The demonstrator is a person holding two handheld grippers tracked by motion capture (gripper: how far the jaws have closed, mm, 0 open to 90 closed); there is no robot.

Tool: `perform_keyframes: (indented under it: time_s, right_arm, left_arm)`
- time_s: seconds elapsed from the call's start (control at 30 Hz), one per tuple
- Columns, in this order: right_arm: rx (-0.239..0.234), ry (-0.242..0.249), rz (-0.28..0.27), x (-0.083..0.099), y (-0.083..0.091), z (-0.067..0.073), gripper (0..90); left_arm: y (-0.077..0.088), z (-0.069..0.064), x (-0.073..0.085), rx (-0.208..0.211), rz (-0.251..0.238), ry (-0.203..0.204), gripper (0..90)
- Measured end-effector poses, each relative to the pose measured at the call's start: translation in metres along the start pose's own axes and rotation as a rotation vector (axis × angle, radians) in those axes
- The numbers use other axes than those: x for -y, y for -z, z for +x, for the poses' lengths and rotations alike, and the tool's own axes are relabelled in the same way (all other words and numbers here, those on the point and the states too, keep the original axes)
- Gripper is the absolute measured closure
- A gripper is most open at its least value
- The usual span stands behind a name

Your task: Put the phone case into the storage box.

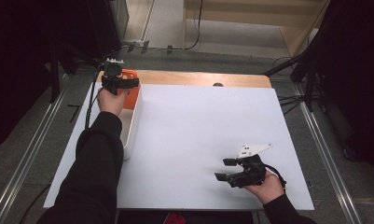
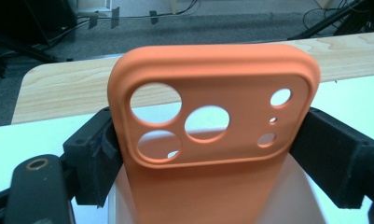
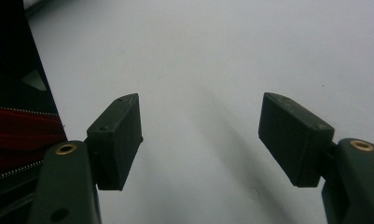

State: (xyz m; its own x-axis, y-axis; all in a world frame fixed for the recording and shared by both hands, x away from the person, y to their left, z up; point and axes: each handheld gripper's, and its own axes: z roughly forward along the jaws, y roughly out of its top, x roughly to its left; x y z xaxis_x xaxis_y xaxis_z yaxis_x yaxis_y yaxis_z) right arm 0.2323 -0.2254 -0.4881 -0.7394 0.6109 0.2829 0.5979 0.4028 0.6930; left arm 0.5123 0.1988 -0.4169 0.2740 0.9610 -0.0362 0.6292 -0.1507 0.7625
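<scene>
An orange phone case (image 2: 212,135) with round camera holes stands between the jaws of my left gripper (image 2: 212,158), both pads pressed against its sides. From above, that left gripper (image 1: 120,85) holds the orange phone case (image 1: 130,92) over the far end of a white bin (image 1: 132,123) at the table's far left. My right gripper (image 1: 225,170) rests near the table's front right, pointing left. In its own view the right gripper (image 3: 201,140) stands open over bare white surface, with nothing between its fingers.
A white sheet (image 1: 198,135) covers the table, with a strip of bare wood (image 1: 208,78) along the far edge. Dark stands and cables line both sides of the table. A small dark spot (image 1: 217,85) sits on the far edge.
</scene>
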Motion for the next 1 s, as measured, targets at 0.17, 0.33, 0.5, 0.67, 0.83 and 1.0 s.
perform_keyframes:
  time_s: [0.17,0.33,0.5,0.67,0.83,1.0]
  right_arm:
    - [-0.002,-0.005,0.002,0.0,0.0,0.0,28.9]
    - [-0.004,0.001,0.001,0.0,0.0,0.0,29.0]
    - [-0.005,0.002,0.001,0.0,0.0,0.0,29.0]
    - [-0.005,0.0,0.001,0.0,0.0,0.0,28.9]
    - [-0.005,0.0,0.001,0.0,0.0,0.0,29.0]
    - [-0.005,-0.002,0.003,0.0,0.0,0.0,29.0]
  left_arm:
    - [0.0,0.001,0.0,0.004,-0.001,0.005,14.9]
    - [-0.001,-0.001,0.0,0.005,-0.004,0.005,11.2]
    - [0.0,-0.001,0.0,0.014,-0.004,0.001,4.7]
    - [0.001,-0.002,-0.001,0.022,-0.011,0.004,4.5]
    - [0.005,-0.002,-0.003,0.022,-0.025,0.012,4.5]
    - [0.011,-0.001,-0.006,0.024,-0.037,0.019,4.5]
